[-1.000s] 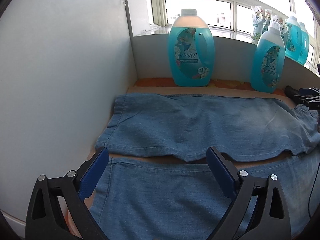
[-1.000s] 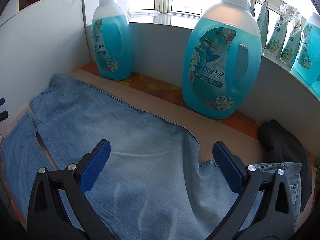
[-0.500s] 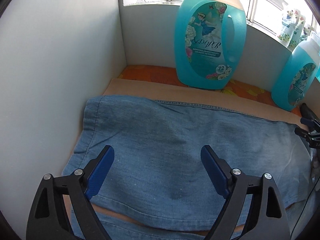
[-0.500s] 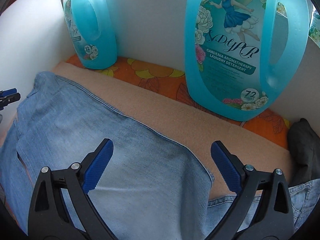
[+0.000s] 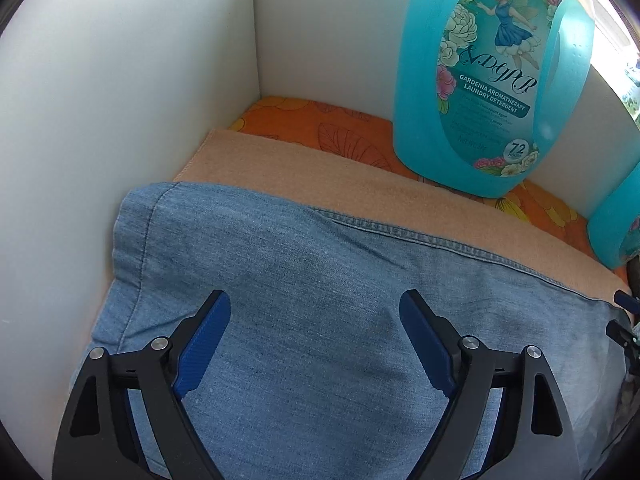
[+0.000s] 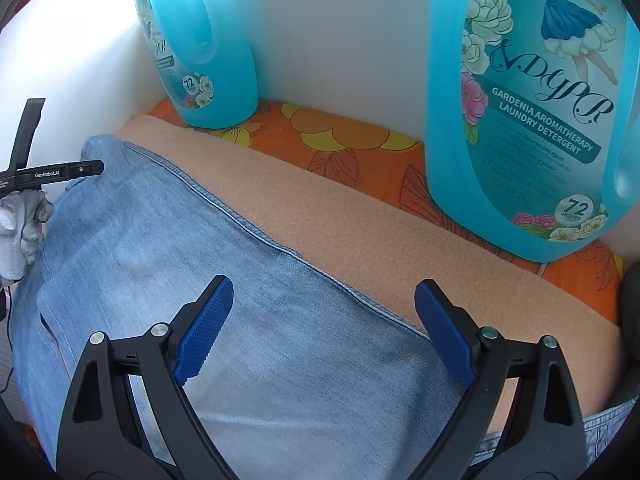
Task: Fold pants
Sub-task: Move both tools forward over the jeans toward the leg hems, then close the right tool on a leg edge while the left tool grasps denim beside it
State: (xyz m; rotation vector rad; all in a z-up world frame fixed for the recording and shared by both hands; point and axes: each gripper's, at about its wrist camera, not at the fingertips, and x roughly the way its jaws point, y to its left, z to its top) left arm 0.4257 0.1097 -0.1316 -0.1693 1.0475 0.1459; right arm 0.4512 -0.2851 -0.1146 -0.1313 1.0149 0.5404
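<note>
Both hands have closed in on the pants. A second ago the left wrist view took in both legs and the slit between them; now only the far leg near its hem fills it, the camera lower and nearer the left wall.

Left gripper (image 5: 315, 308): fingers (image 5: 208, 340) spread wide, having just narrowed somewhat. Denim lies below and between them; no pad presses on cloth. Nothing held.

Right gripper (image 6: 324, 294): fingers (image 6: 442, 330) also spread wide and just been narrowing, hanging over the far side seam further along the same leg. Nothing gripped. The detergent jug behind looms much larger than a second ago.

Pants (image 5: 320, 320): flat on the tan mat (image 5: 304, 168), far leg along the mat's back edge, hem end against the left wall (image 5: 100, 120).

Reading: both hands look set to pinch the far leg, likely to fold it toward the near one. No fold made yet.

Count, left to right:
- Grippers: two, both empty.
- White-gloved hand (image 6: 18, 224): one, at the right view's left edge.
- Pants: one pair.
- Detergent jugs: two, left jug (image 6: 196, 40) and right jug (image 6: 532, 112), on the orange flowered cloth (image 6: 340, 140).
- Dark item at far right edge: one, cannot identify.
</note>
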